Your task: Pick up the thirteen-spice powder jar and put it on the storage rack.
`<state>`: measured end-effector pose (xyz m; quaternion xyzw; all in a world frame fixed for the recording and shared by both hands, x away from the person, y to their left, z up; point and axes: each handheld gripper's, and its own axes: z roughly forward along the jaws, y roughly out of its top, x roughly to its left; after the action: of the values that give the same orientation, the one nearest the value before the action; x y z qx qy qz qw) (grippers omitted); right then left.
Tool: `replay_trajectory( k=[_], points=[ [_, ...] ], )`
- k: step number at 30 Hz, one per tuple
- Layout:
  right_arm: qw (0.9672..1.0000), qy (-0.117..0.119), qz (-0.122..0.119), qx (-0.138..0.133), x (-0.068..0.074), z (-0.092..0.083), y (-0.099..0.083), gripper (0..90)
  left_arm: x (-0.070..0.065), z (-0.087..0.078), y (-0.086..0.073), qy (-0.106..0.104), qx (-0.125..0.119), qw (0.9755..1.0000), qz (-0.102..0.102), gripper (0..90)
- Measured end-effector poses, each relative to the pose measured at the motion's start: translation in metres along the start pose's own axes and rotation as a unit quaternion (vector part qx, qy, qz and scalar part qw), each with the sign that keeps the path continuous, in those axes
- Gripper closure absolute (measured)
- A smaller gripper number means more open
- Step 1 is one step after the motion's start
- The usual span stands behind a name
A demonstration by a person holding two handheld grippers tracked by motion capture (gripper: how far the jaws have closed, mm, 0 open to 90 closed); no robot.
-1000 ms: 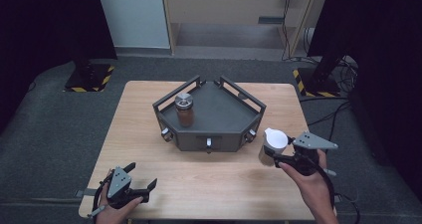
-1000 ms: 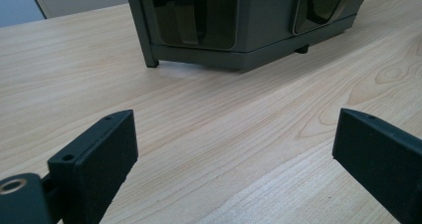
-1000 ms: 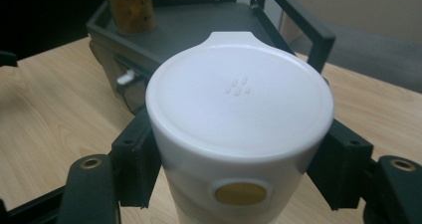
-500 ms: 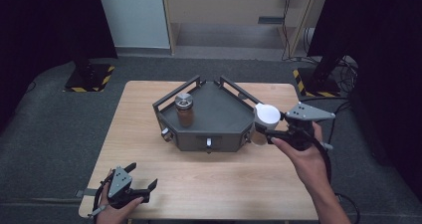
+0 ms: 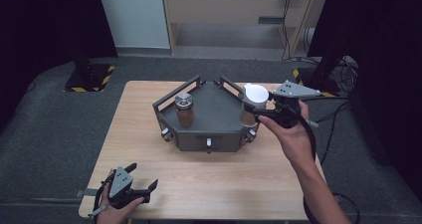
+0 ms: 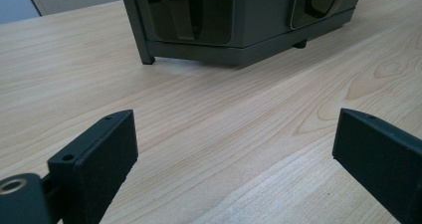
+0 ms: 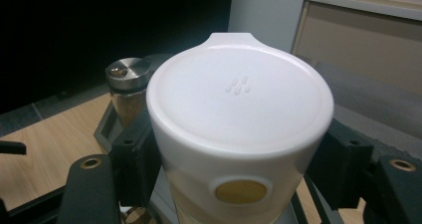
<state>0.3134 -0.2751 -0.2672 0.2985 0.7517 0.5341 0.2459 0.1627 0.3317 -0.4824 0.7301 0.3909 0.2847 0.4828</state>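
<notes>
High view: right gripper (image 5: 260,110) clamped on a white-lidded jar (image 5: 253,100), hanging over the 3 o'clock rim of the dark grey tray (image 5: 215,115). Half a second back, lower and just outside that rim; a full second back, down near the tabletop at the tray's 4 o'clock. So: lifted, carried up and inward, on course for the tray floor, where a steel-capped spice jar (image 5: 184,109) already stands at 9 o'clock. Likely next: lower and release beside it, clear of the rail. Left gripper (image 5: 141,191) parked at the 7 o'clock corner of the wooden table (image 5: 134,134), jaws spread, nothing between them, unmoved across the three pictures.

Left gripper view: two black jaws wide apart over bare wood, tray front wall (image 6: 239,32) ahead at 12 o'clock.

Right gripper view: white lid (image 7: 239,94) close to the lens, jaws pressed against the jar's sides at 9 and 3 o'clock, amber contents below; spice jar (image 7: 128,84) beyond at 10 o'clock, standing upright in the tray.
</notes>
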Motion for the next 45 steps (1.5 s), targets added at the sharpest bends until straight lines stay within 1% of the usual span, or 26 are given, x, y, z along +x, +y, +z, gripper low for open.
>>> replay_trajectory(
  k=[7, 14, 22, 27, 31, 39, 41, 45],
  points=[
    [1.0000, -0.004, -0.003, 0.001, -0.002, 0.015, 0.004, 31.2, 0.000, 0.000, 0.000, 0.000, 0.000, 1.0000, 0.000, 3.0],
    [0.9999, -0.005, -0.001, 0.011, -0.006, 0.035, 0.003, 31.2, 0.000, 0.001, 0.000, 0.001, 0.003, 1.0000, 0.002, 3.0],
    [0.9998, -0.001, 0.007, 0.016, -0.007, 0.058, -0.008, 31.2, 0.000, 0.002, -0.001, 0.000, 0.005, 1.0000, 0.003, 3.2],
    [0.9997, 0.003, 0.009, 0.021, -0.008, 0.069, -0.014, 31.2, 0.001, 0.002, -0.002, 0.000, 0.005, 1.0000, 0.002, 3.1],
    [0.9997, 0.003, 0.013, 0.022, -0.008, 0.075, -0.019, 31.2, 0.001, 0.003, -0.002, -0.001, 0.007, 1.0000, 0.002, 3.1],
    [0.9996, 0.004, 0.010, 0.028, -0.005, 0.084, -0.028, 31.2, 0.000, 0.002, -0.001, -0.001, 0.005, 1.0000, 0.005, 3.1],
    [0.9997, 0.002, 0.005, 0.024, -0.003, 0.085, -0.030, 31.2, 0.000, 0.002, -0.001, -0.001, 0.006, 1.0000, 0.005, 3.1],
    [0.9997, 0.001, 0.005, 0.023, -0.002, 0.085, -0.031, 31.1, 0.000, 0.003, -0.001, 0.000, 0.005, 1.0000, 0.004, 3.1]
  ],
)
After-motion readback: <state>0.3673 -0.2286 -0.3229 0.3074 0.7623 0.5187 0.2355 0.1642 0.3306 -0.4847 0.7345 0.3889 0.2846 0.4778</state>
